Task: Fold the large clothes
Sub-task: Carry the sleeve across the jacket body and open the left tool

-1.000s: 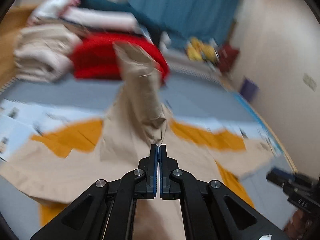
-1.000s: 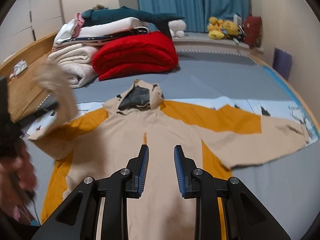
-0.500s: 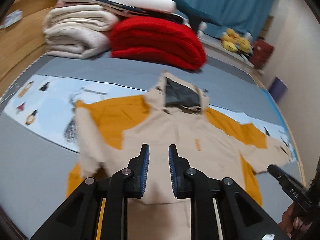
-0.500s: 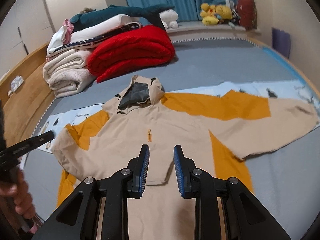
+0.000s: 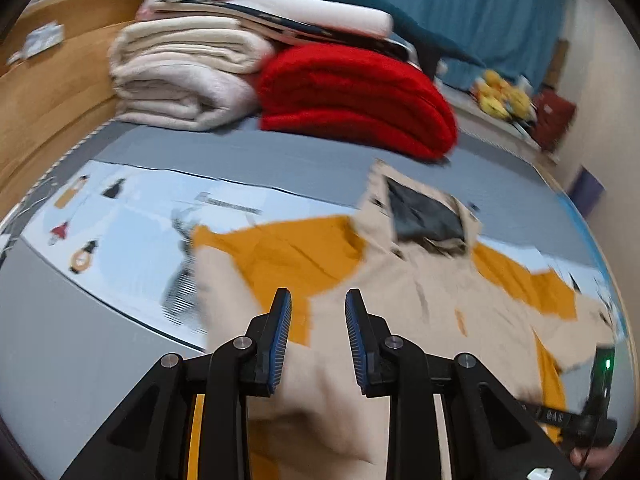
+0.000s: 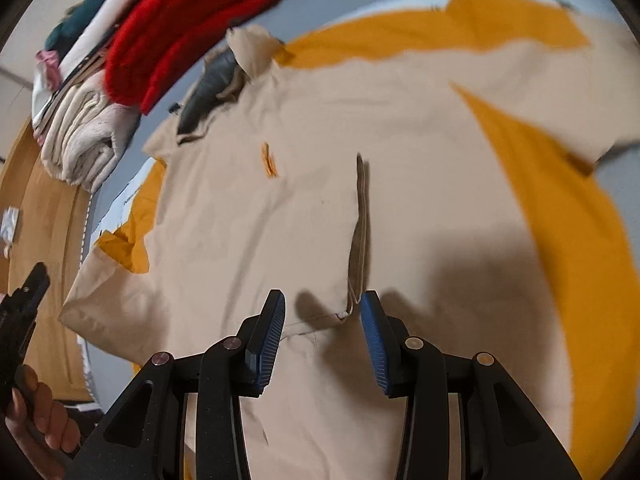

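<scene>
A beige and orange hooded jacket [image 5: 404, 304] [image 6: 256, 208] lies front up, spread on the bed. One sleeve [image 6: 356, 224] is folded in across the chest, and its cuff corner ends just in front of my right gripper [image 6: 323, 304]. That gripper hangs low over the jacket; its jaws are opening, with no cloth pressed between the pads. My left gripper [image 5: 317, 300] hovers over the folded sleeve [image 5: 240, 300] near the orange shoulder. Its jaws are opening too, with nothing between them. Each gripper shows at the edge of the other's view, held by a hand [image 6: 36, 408].
Folded blankets are stacked at the head of the bed: a red one [image 5: 352, 92], cream ones [image 5: 180, 80], white and teal on top. A wooden headboard [image 5: 52, 92] runs along the left. Grey bedding [image 5: 80, 360] and a pale blue printed sheet [image 5: 132, 248] lie around the jacket.
My left gripper let go of the sleeve it held raised; the sleeve now lies across the jacket and the jaws have parted. My right gripper sank close to the jacket, rolled, and widened.
</scene>
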Demonstrator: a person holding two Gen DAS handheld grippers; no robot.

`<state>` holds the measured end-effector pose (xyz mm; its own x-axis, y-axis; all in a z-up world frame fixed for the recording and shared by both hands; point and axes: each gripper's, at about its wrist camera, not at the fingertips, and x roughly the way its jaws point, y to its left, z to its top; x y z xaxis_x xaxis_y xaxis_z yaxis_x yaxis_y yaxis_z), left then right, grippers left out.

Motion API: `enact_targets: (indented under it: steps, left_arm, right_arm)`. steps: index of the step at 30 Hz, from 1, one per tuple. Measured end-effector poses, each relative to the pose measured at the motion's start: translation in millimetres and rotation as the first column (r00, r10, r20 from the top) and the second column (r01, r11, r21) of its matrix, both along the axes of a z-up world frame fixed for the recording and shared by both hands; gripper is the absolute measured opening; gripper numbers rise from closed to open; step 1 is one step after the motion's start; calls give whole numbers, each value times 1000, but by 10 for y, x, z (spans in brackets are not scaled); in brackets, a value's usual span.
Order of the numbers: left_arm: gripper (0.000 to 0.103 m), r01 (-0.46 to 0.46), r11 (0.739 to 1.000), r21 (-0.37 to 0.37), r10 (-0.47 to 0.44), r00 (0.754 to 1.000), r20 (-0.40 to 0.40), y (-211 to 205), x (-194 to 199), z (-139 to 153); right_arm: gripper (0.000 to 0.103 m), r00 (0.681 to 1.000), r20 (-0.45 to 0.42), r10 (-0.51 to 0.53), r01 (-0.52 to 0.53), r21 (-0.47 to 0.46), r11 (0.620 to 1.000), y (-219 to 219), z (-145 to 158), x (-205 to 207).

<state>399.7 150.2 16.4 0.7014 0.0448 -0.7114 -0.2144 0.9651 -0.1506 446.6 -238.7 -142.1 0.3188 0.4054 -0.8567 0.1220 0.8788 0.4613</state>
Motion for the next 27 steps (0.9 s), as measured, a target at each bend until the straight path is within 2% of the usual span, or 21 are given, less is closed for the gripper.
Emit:
enact_targets:
  steps: [6, 8, 9, 10, 15, 19, 21, 23, 27]
  left_arm:
    - [25, -122, 992, -38, 121, 993, -14, 468, 12, -60]
    - [25, -120, 992, -30, 119, 993, -23, 479, 21, -82]
    - [25, -115, 993, -21, 114, 993, -26, 470, 31, -92]
    - [25, -110, 994, -17, 109, 994, -28, 465, 39, -101]
    - [25, -108, 994, -29, 107, 993, -41, 481, 106, -147]
    - [25, -108, 992, -67, 104, 992, -70, 495, 163, -226]
    - [25, -97, 991, -91, 87, 990, -111, 475, 209, -315]
    - [25, -57, 993, -103, 36, 981, -192, 402, 280, -482]
    - [25, -1, 987, -160, -55, 937, -344, 268, 344, -877]
  right_arm:
    - [40, 999, -44, 4, -3, 2, 1000, 77, -191, 143]
    - [27, 999, -34, -4, 3, -14, 1000, 79, -164, 172]
    - [16, 1000, -16, -8, 7, -27, 1000, 85, -129, 180]
    - [11, 1000, 0, -6, 6, -27, 1000, 75, -88, 188]
    - [7, 990, 139, -12, 18, -42, 999, -27, 291, 214]
    - [7, 959, 269, -86, 111, -79, 991, -304, 648, 252]
    - [7, 940, 318, -122, 171, -131, 977, -469, 771, 281]
    - [7, 925, 345, -160, 230, -172, 958, -658, 837, 325]
    - [7, 929, 297, -223, 281, -168, 945, -926, 750, 413]
